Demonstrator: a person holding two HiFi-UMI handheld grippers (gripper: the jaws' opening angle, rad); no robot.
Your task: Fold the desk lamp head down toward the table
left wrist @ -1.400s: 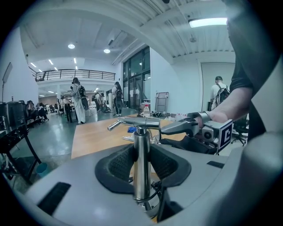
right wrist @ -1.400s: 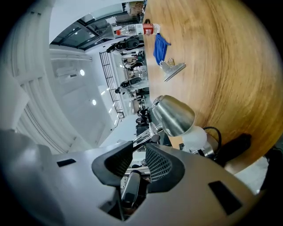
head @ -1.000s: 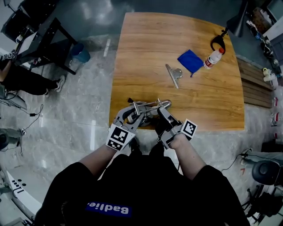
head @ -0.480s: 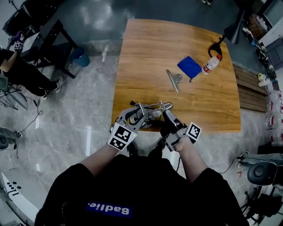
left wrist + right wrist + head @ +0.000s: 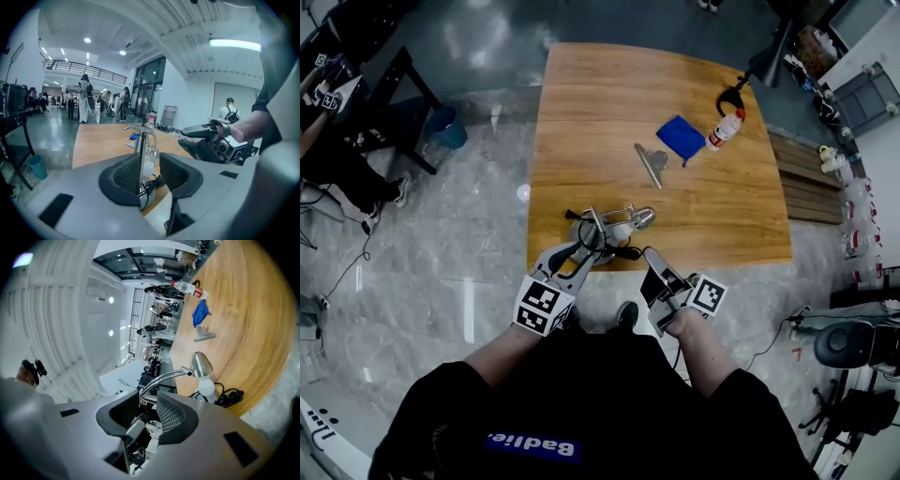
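Observation:
A chrome desk lamp (image 5: 602,232) stands at the near edge of the wooden table (image 5: 581,112), its head (image 5: 641,217) bent over to the right. My left gripper (image 5: 581,253) sits just in front of its base, jaws open; in the left gripper view the upright pole (image 5: 140,150) shows in the gap ahead of the left gripper (image 5: 152,164), free of the pads. My right gripper (image 5: 651,262) hangs off the table edge, open and holding nothing. From the right gripper (image 5: 147,404) I see the lamp head (image 5: 201,364) ahead, apart from it.
A blue cloth (image 5: 678,137), a metal clip (image 5: 651,162) and a plastic bottle (image 5: 722,128) lie at the far right of the table. The lamp's black cable (image 5: 229,395) is coiled at the table edge. A blue bin (image 5: 445,127) stands on the floor to the left.
Both grippers have drawn back from the lamp toward the person. The right one has come off the lamp head, risen and rolled, and now hangs past the table edge.

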